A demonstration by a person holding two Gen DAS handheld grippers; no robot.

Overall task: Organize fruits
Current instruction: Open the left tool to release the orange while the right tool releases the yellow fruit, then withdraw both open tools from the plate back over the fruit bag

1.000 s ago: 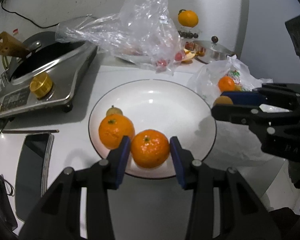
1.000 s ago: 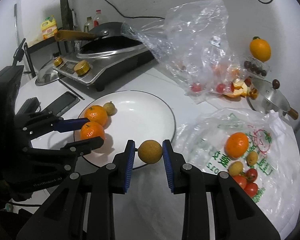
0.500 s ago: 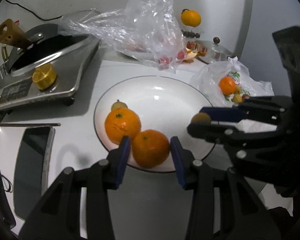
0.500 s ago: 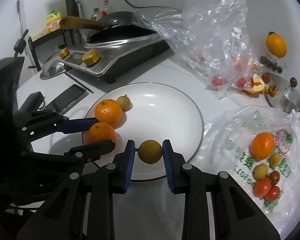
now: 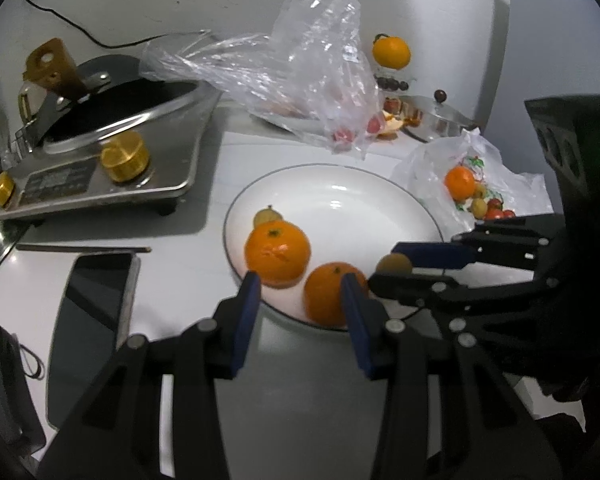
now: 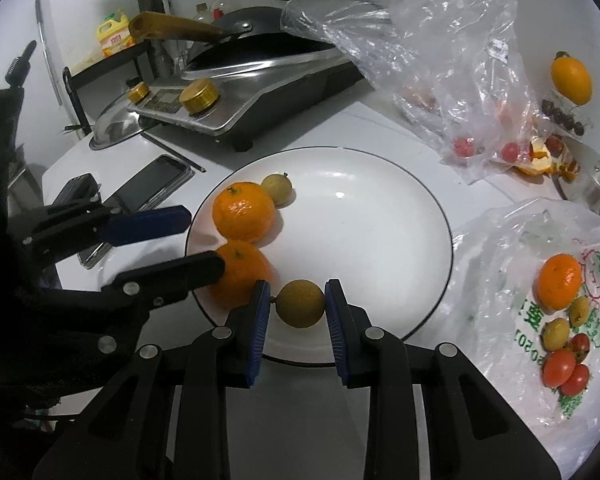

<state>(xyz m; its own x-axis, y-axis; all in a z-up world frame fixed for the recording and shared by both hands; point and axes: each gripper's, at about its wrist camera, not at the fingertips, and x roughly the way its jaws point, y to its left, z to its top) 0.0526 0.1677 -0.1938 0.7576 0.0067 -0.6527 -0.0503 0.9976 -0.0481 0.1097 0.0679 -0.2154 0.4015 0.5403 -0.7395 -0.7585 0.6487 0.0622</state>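
A white plate (image 5: 340, 168) (image 6: 360, 240) holds two oranges (image 5: 278, 254) (image 6: 244, 212) and a small yellow-brown fruit (image 5: 266, 216) (image 6: 277, 188). My left gripper (image 5: 300, 296) (image 6: 202, 242) is open at the plate's near-left rim with nothing between its pads. The nearer orange (image 5: 326, 294) (image 6: 244, 270) rests on the plate just past its right finger, partly hidden by it. My right gripper (image 6: 298, 306) (image 5: 386, 265) is shut on a small round yellow-brown fruit (image 6: 300, 304) (image 5: 394, 264), held over the plate's near edge, close beside that orange.
A printed plastic bag (image 6: 540, 240) (image 5: 472, 160) to the right holds an orange, small yellow fruits and tomatoes. A crumpled clear bag (image 5: 300, 60) lies behind the plate. To the left are an induction cooker (image 5: 100, 168) with a pan and a phone (image 5: 92, 300).
My left gripper slid left off the nearer orange, which stays on the plate. My right gripper carried the small fruit from the plate's right side to over its near edge.
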